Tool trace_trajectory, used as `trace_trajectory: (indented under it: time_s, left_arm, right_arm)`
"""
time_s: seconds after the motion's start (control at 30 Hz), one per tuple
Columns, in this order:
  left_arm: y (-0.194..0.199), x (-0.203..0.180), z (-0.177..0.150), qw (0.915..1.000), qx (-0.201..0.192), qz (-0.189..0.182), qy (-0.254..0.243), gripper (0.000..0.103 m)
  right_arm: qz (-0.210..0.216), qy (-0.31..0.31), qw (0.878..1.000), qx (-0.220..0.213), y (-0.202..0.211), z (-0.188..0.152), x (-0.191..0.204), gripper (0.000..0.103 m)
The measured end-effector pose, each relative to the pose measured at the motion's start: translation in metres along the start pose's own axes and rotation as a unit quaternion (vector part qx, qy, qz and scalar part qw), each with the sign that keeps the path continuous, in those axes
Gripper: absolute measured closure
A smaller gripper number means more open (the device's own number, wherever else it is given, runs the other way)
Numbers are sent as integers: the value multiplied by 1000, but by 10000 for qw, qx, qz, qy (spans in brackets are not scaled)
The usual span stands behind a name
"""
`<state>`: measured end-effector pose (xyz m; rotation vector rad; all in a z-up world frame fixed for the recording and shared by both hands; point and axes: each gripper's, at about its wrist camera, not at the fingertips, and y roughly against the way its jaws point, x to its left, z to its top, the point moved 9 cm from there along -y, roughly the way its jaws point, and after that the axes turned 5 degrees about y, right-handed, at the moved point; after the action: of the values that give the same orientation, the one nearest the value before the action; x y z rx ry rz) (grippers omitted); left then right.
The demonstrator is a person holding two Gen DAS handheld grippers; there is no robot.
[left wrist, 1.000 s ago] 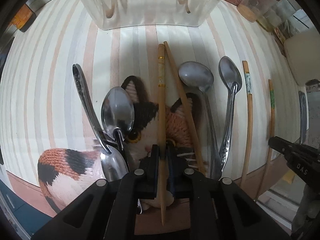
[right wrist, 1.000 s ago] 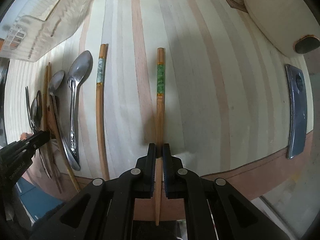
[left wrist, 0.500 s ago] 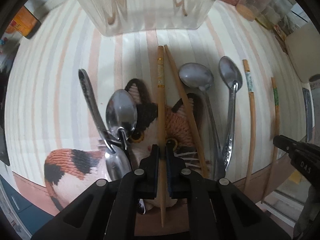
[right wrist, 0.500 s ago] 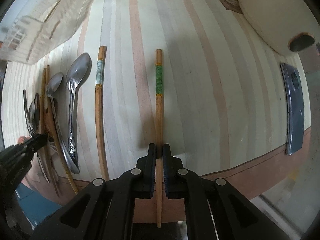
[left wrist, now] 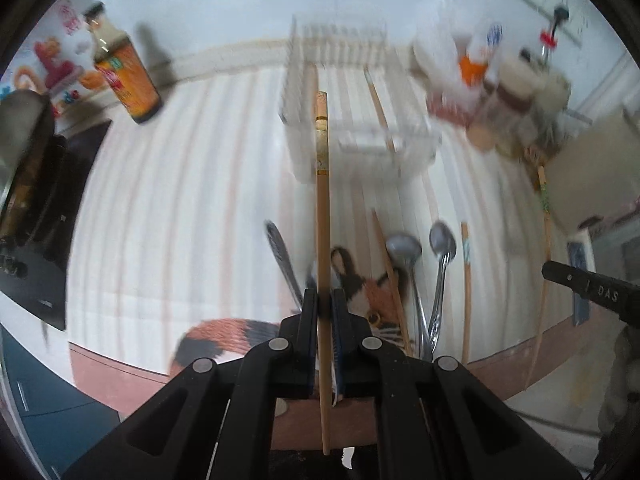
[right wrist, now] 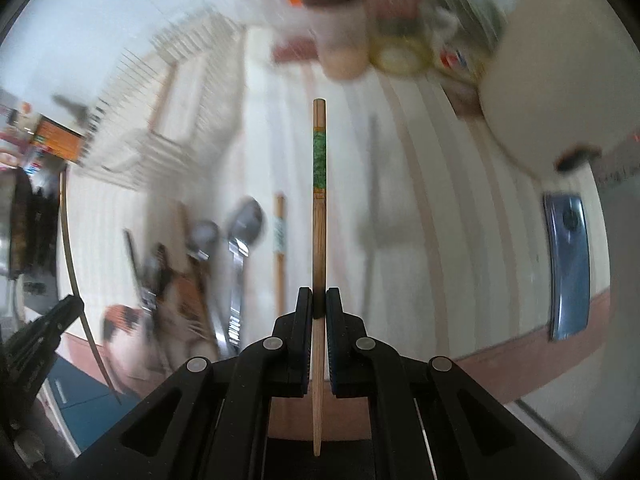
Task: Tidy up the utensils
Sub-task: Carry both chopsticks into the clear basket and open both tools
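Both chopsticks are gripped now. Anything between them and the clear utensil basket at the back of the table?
Nothing visible does. The left gripper holds a gold-banded chopstick, the right gripper a green-banded chopstick. Only bare striped tabletop shows ahead of the clear basket; the spoons and knitted cat lie lower. The frames are blurred.

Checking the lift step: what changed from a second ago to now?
Both grippers rose off the table, each lifting its clamped chopstick: the left gripper the gold-banded chopstick, the right gripper the green-banded chopstick. No grip changed. The spoons, the other chopsticks and the cat mat stayed on the table.
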<state>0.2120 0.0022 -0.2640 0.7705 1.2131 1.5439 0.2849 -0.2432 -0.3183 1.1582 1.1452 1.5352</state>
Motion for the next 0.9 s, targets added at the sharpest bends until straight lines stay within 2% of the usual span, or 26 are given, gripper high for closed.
trace_trajectory:
  time_s: [0.2, 0.37, 0.5, 0.63, 0.77, 0.9]
  left_arm:
    - [49, 5, 58, 9980, -447, -363, 260, 99]
    - [58, -9, 123, 9942, -519, -849, 407, 99]
    - [39, -18, 171, 9930, -368, -1004, 502, 99]
    - [1, -24, 211, 9935, 9, -1008, 525, 99]
    - [-36, -26, 229, 9941, 314, -877, 554, 99]
    - [-61, -22, 229, 9937, 593, -715, 625, 98]
  right_arm:
    - [548, 199, 9976, -365, 34, 65, 40, 97]
    - [969, 306, 9937, -469, 37, 134, 70, 97]
    - [1072, 305, 9930, -385, 21, 186, 90, 97]
    - [1039, 257, 9938, -301, 2, 228, 105, 97]
    - [987, 179, 9949, -110, -24, 252, 114, 97]
    - [891, 196, 9956, 223, -54, 259, 119, 96]
